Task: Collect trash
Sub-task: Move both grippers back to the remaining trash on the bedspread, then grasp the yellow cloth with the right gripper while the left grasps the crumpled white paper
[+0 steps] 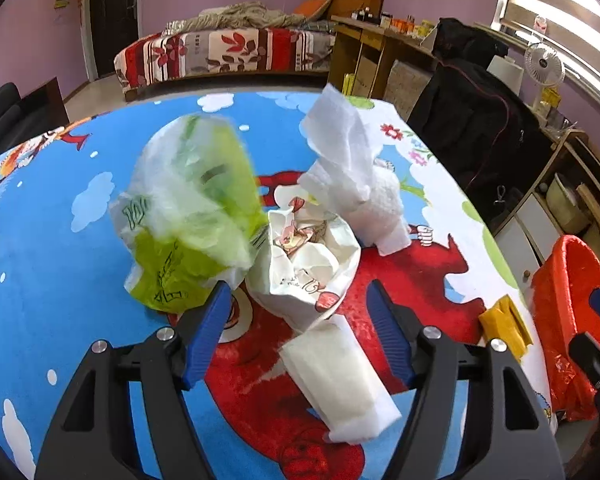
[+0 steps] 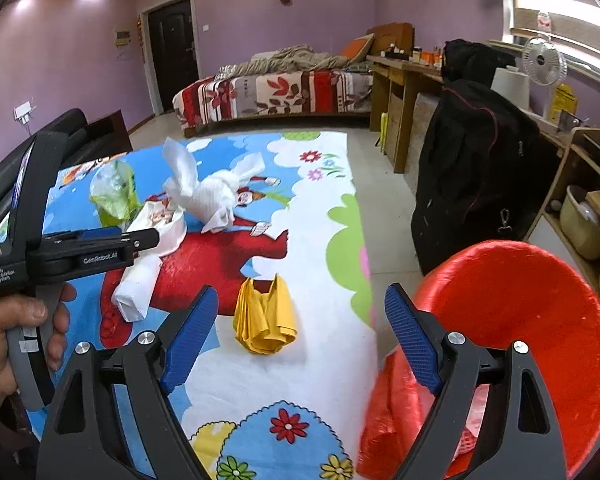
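Trash lies on a table with a cartoon cloth [image 1: 52, 248]: a green plastic bag [image 1: 188, 220], a crumpled printed white wrapper [image 1: 312, 264], a folded white tissue [image 1: 340, 376], a bunched white tissue [image 1: 352, 168] and a yellow paper wad [image 1: 504, 328]. My left gripper [image 1: 297, 288] stands open over the wrapper and folded tissue, its pads clear of both. My right gripper [image 2: 300, 292] is open too, with the yellow paper wad [image 2: 266, 320] on the cloth [image 2: 300, 392] just ahead between its fingers. A hand [image 2: 4, 332] holds the left gripper [image 2: 150, 237]. A bin with a red liner [image 2: 512, 320] sits at the table's right edge.
The red-lined bin [image 1: 572, 312] stands beside the table's right edge. Beyond it a black bag [image 2: 472, 168] hangs on a chair, next to a wooden desk [image 2: 400, 92]. A bed [image 2: 276, 92] is at the back; a dark chair [image 1: 4, 112] stands far left.
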A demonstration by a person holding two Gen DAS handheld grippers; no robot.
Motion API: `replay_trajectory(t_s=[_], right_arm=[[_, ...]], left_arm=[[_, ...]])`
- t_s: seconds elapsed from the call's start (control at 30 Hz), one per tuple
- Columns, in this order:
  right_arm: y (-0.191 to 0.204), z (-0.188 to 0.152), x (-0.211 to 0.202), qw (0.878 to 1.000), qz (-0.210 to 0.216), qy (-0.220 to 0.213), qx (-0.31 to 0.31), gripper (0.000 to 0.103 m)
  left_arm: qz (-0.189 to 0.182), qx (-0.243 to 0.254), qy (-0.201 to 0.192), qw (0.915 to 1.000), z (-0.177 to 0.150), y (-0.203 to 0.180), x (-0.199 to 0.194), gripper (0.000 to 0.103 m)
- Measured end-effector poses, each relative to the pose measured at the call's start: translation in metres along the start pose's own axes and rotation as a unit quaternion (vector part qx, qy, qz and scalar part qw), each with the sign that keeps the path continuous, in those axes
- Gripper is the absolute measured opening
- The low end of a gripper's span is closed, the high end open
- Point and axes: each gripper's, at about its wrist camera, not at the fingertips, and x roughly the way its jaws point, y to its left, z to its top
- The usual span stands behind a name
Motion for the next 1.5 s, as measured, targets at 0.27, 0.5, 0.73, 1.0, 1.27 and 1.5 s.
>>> replay_trajectory(t_s=[0.27,0.5,0.73,1.0,1.27,1.5], right_arm=[[0.010,-0.001,0.023,1.000,0.003,0.026,-0.009,0.081],[0.012,-0.005,0.035,0.999,0.003,0.043,-0.015,0.076],[0.015,-0.009,0.049,0.998,0.008,0.066,-0.020,0.064],[0.018,-0.013,0.053,0.996,0.020,0.080,-0.027,0.037],[0.017,-0.012,0.041,0.997,0.023,0.066,-0.025,0.027],[0.009,-0.010,0.024,0.998,0.019,0.050,-0.015,0.027]], left_arm=[[0.012,0.000,0.016,0.9998,0.005,-0.002,0.015,0.067],[0.007,0.004,0.012,0.9999,0.005,-0.001,0.013,0.055],[-0.016,0.009,-0.001,0.9998,-0.003,-0.006,-0.004,0.055],[-0.038,0.014,-0.002,0.9992,-0.018,-0.019,-0.017,0.055],[-0.056,0.022,-0.003,0.9982,-0.024,-0.031,-0.023,0.055],[-0.071,0.036,-0.009,0.9968,-0.025,-0.045,-0.029,0.055]])
